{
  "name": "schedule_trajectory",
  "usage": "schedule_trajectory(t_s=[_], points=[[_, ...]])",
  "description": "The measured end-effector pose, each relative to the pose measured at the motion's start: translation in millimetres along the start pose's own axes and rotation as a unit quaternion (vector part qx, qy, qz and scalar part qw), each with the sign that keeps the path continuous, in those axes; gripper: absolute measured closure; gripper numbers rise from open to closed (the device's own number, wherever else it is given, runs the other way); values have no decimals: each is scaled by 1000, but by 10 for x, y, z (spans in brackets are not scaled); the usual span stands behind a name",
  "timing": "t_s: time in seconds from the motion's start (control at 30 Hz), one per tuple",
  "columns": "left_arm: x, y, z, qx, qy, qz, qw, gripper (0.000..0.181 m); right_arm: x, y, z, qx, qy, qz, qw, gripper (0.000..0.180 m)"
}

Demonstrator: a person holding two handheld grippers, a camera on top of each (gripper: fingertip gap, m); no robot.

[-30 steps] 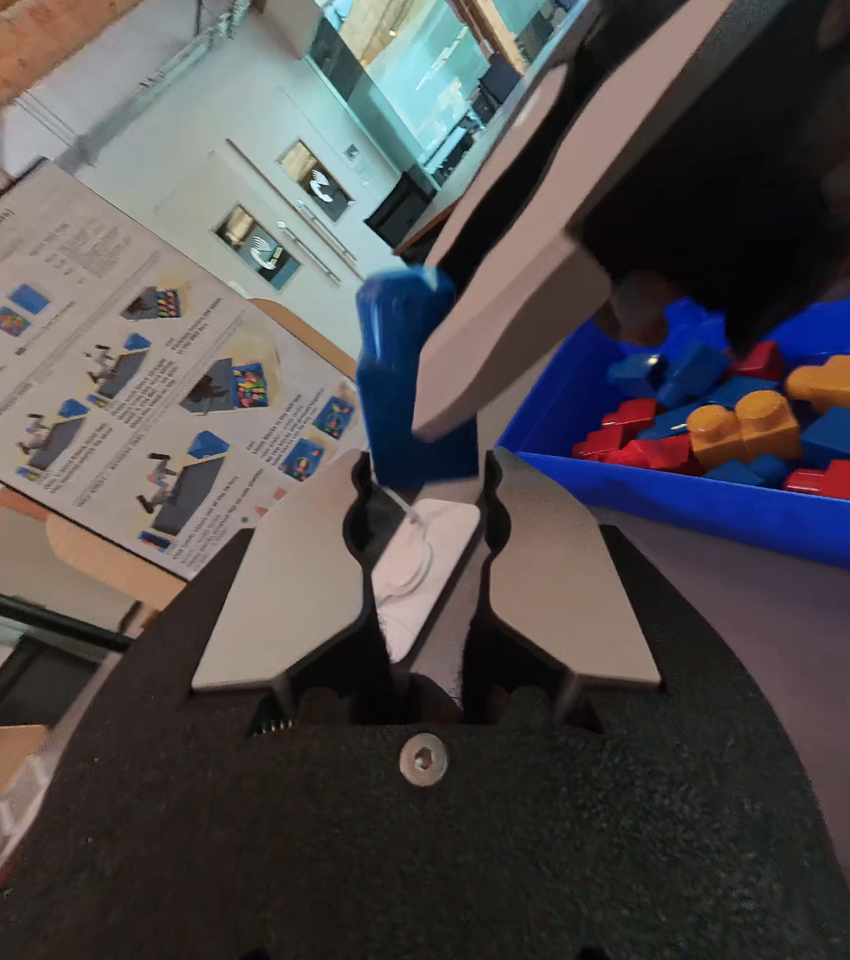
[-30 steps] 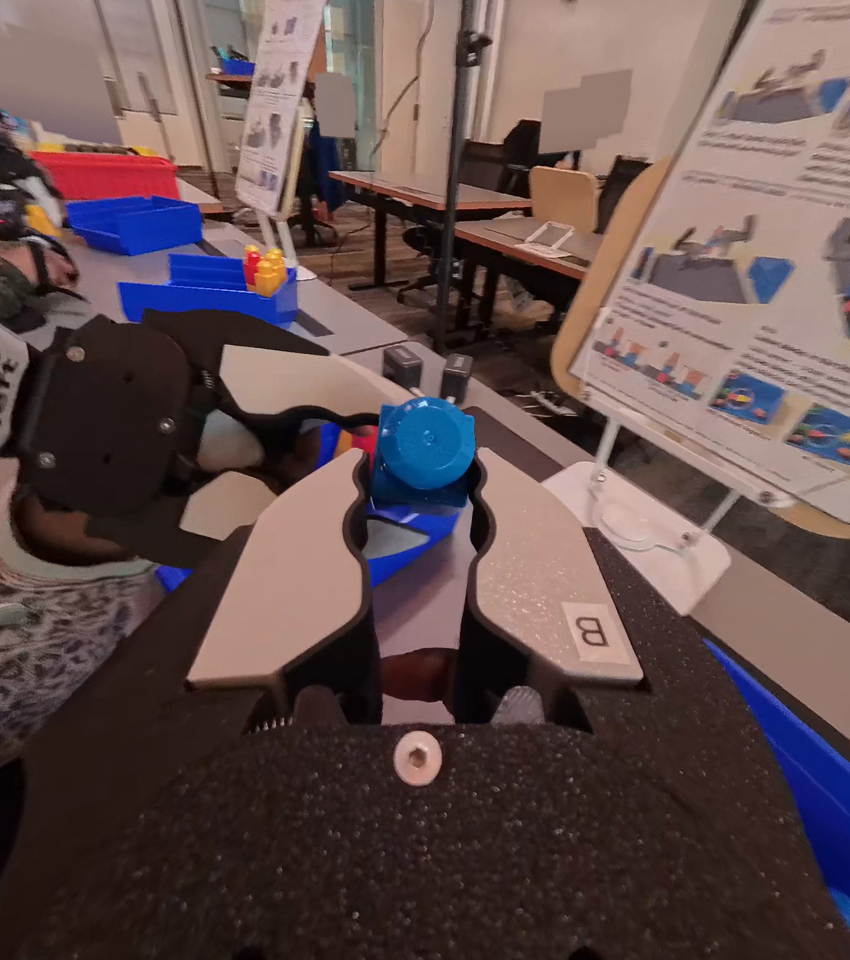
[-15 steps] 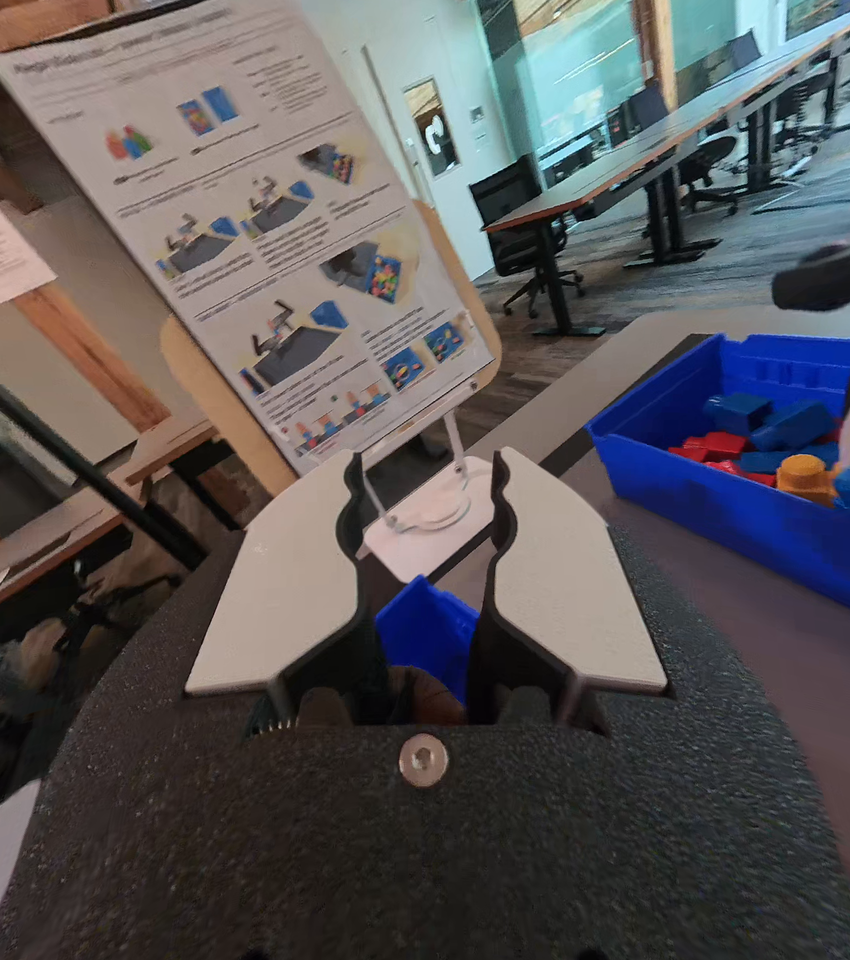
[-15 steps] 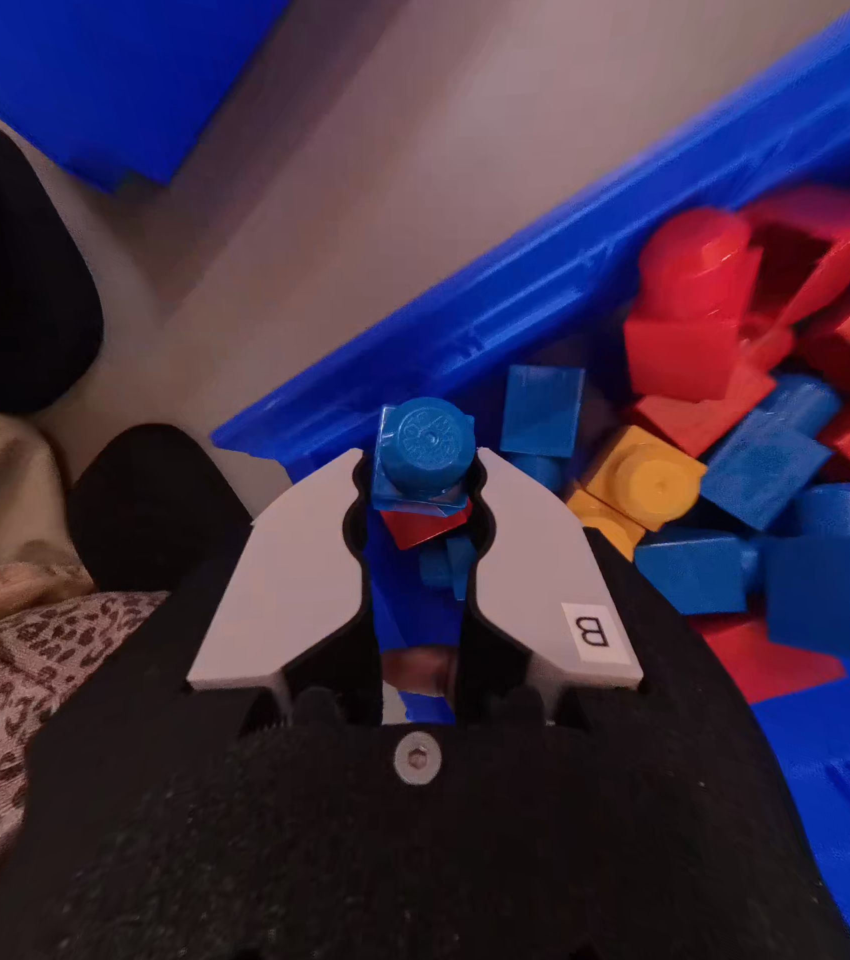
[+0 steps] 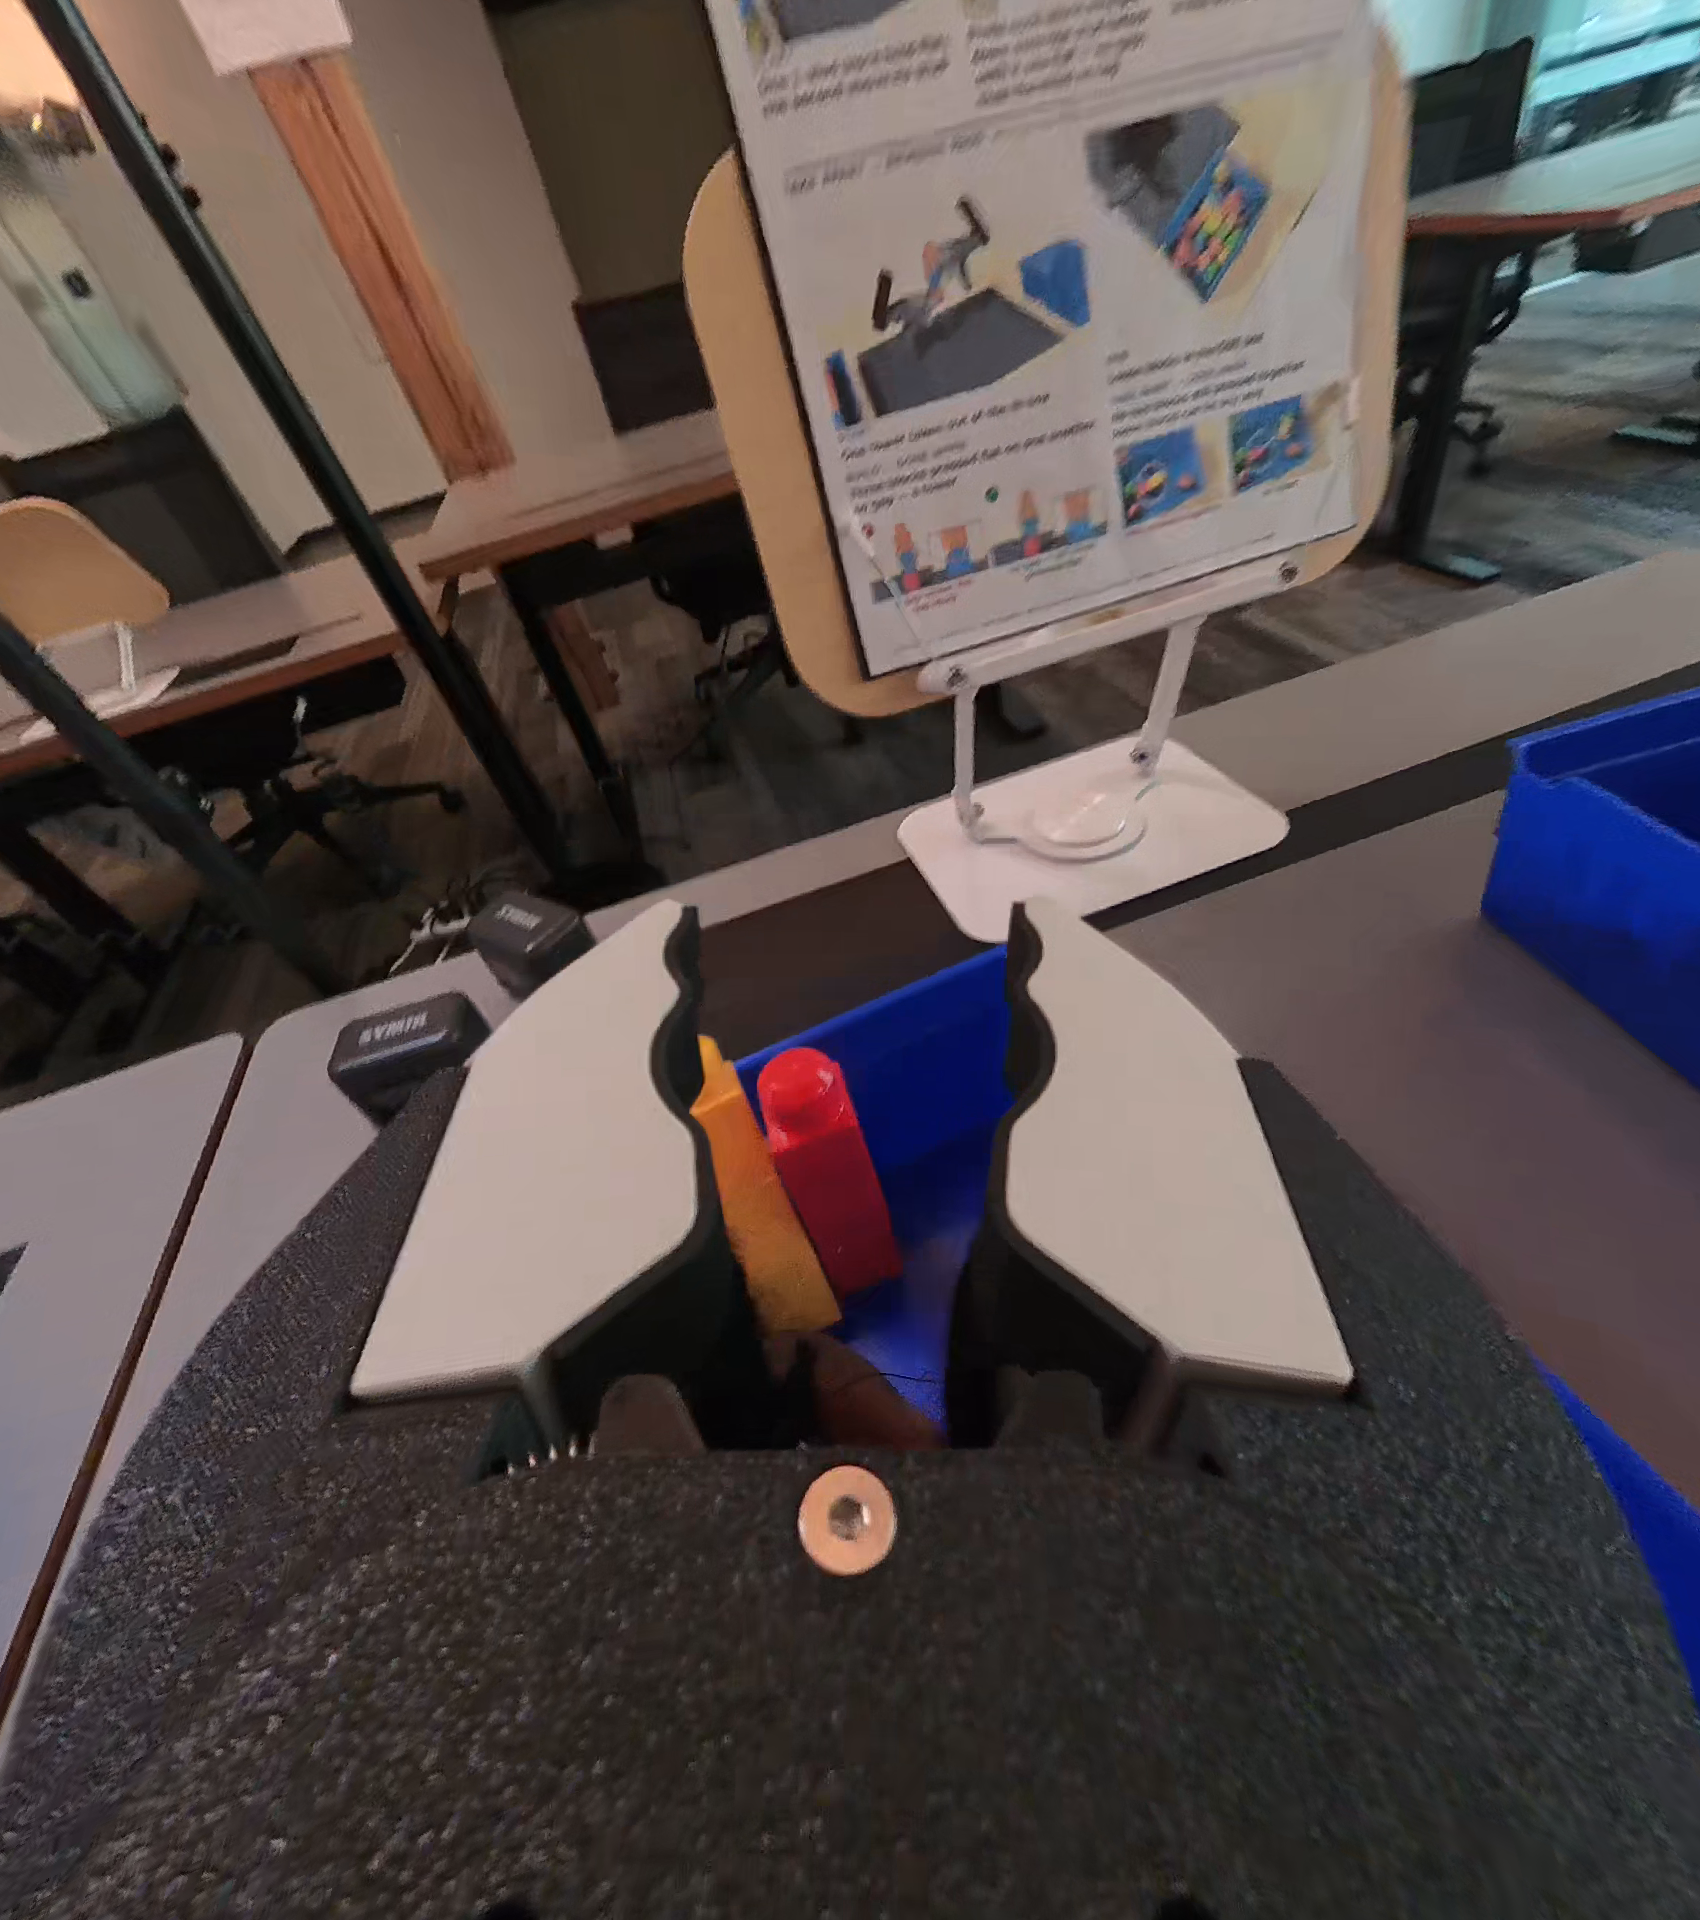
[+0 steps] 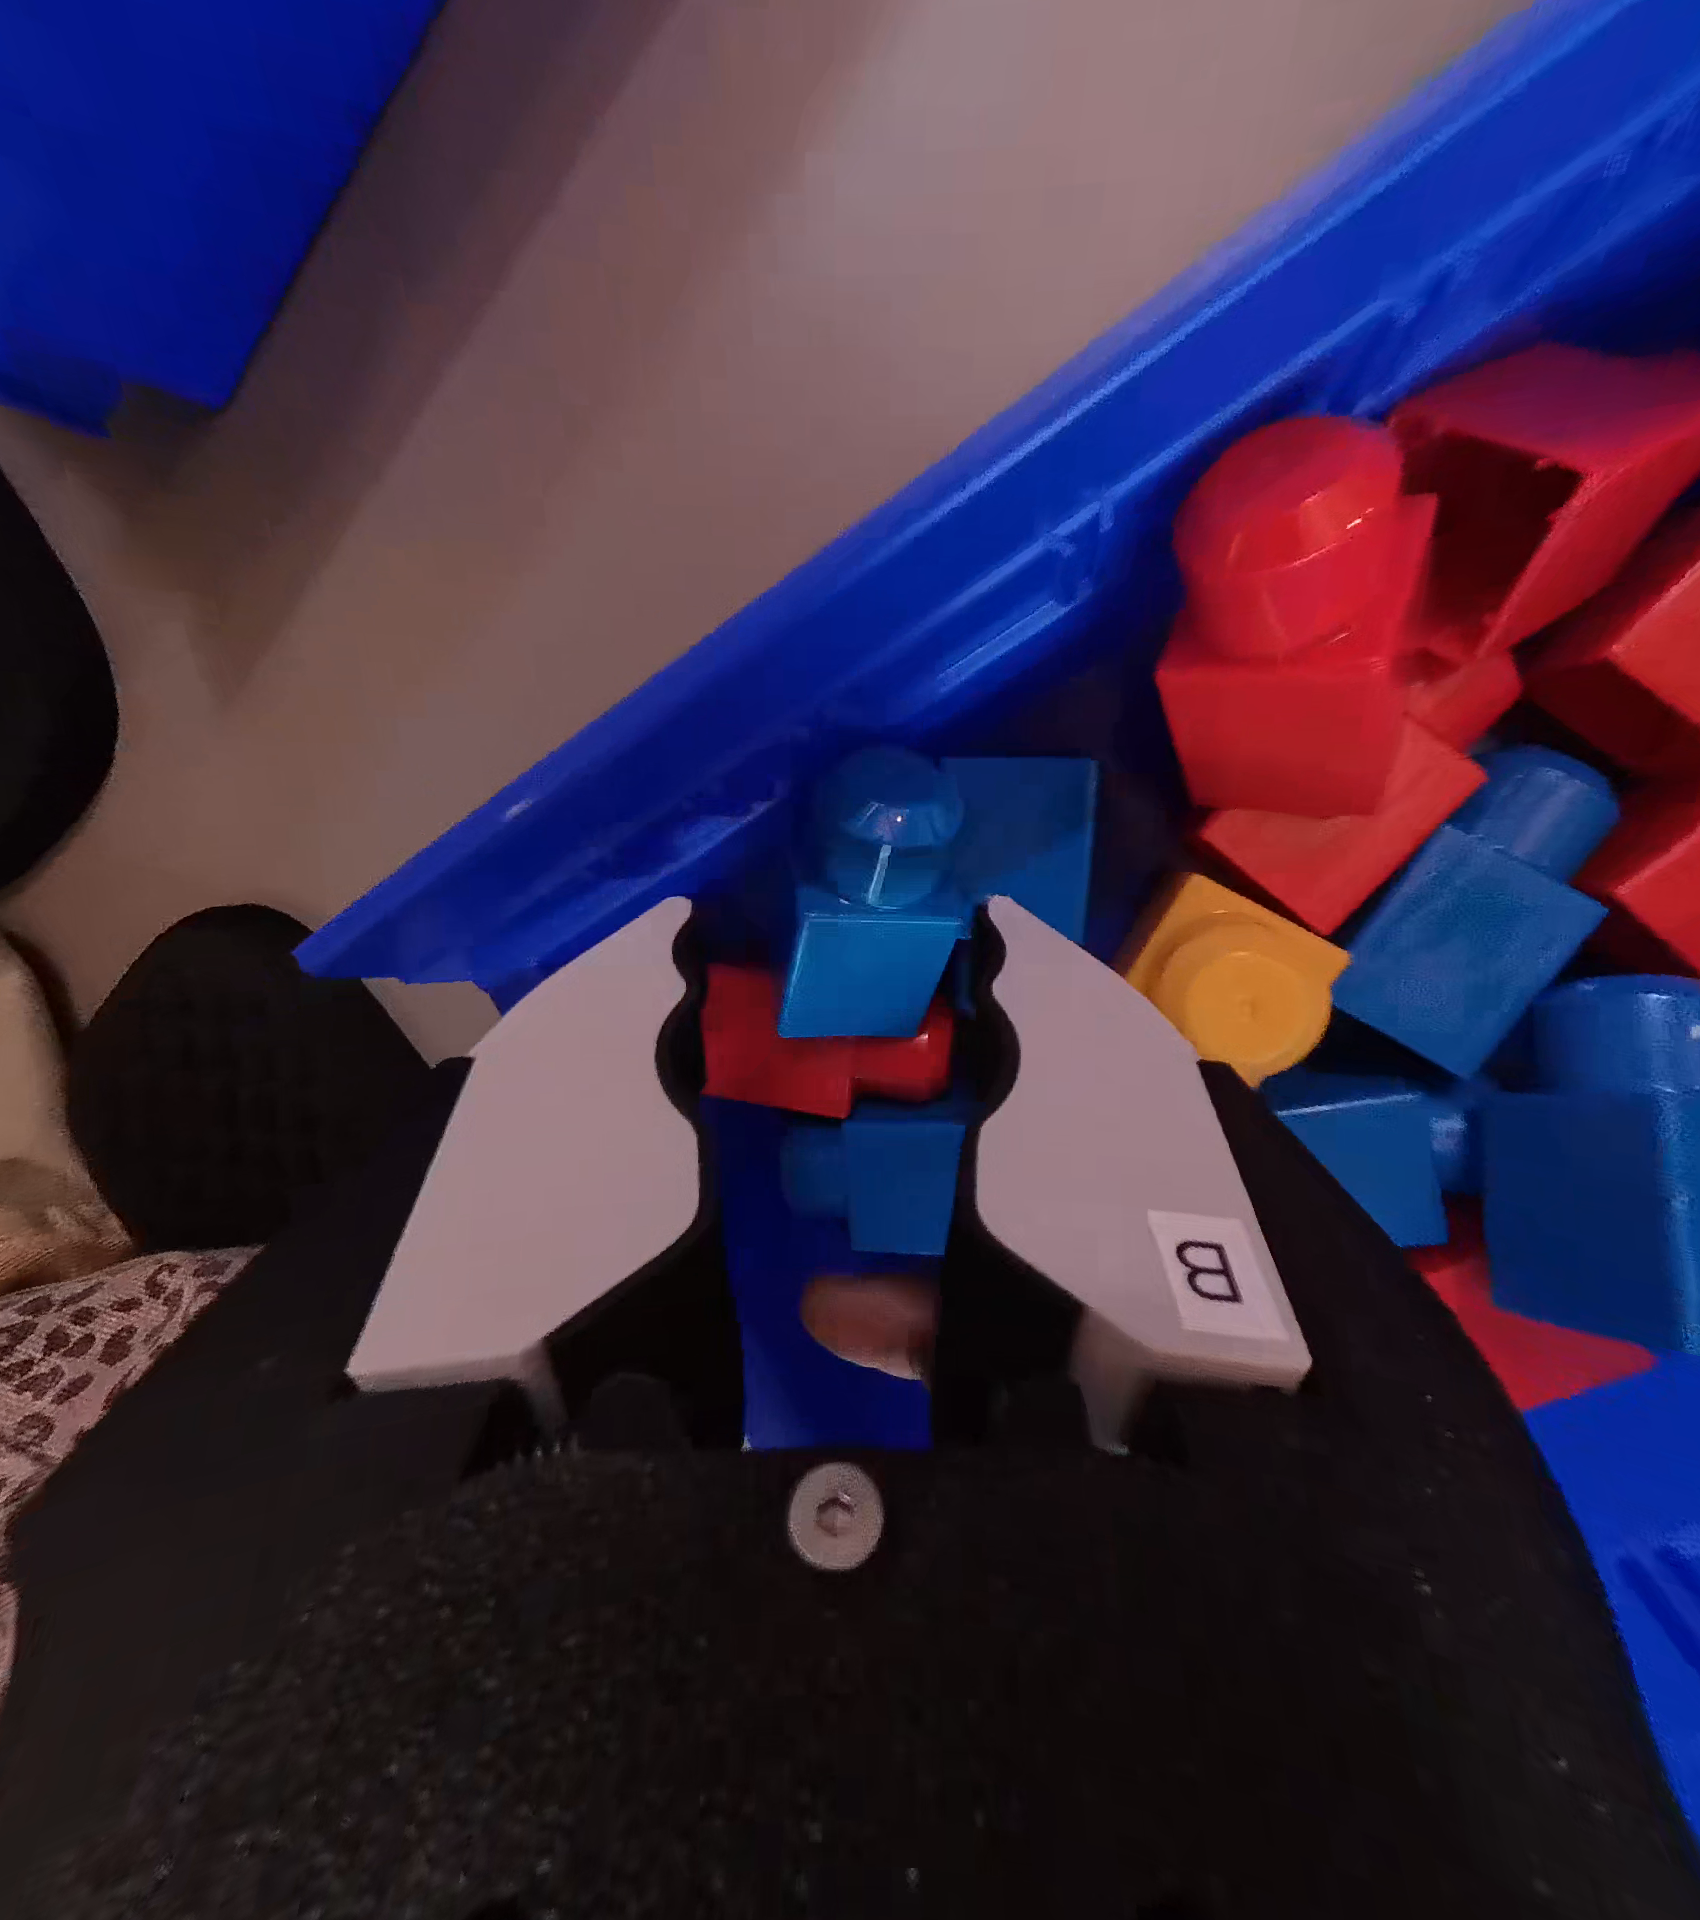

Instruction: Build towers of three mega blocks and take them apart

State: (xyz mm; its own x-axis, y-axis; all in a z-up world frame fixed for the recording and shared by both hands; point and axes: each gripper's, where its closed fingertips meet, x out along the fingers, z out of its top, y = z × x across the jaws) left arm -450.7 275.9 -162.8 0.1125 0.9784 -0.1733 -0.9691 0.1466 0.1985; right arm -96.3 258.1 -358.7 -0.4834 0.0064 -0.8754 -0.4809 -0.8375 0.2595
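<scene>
Right tool (image 6: 833, 961) hangs over the big blue plastic bin (image 6: 1012, 582), fingers spread and holding nothing. A blue single-stud plastic block (image 6: 867, 935) lies just off its tips on the pile of red, blue and yellow blocks; whether the fingers touch it, can't tell. Left tool (image 5: 851, 971) also spread, empty, above a smaller blue plastic tray (image 5: 913, 1039) on the grey bench (image 5: 1345, 1018). An upright red block (image 5: 830, 1174) and an orange-yellow block (image 5: 758, 1195) stand in that tray, touching. White instruction poster on a stand (image 5: 1064, 312) sits behind.

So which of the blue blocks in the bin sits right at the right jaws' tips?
The blue block with its round stud pointing away, resting on a red block between the jaw tips. The other blue blocks lie tumbled off to the right.
</scene>
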Motion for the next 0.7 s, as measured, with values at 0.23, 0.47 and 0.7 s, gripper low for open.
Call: schedule_trajectory(t_s=[0.23,0.47,0.7], points=[[285,135,-375,-22,66,32,997,118,-574,104,287,-77,-140,-87,983,120],[713,112,-1038,19,186,55,981,120,-658,257,377,-129,-144,-115,974,119],[976,271,-1445,70,217,144,963,135,-634,264,408,-137,-139,-117,974,120]])
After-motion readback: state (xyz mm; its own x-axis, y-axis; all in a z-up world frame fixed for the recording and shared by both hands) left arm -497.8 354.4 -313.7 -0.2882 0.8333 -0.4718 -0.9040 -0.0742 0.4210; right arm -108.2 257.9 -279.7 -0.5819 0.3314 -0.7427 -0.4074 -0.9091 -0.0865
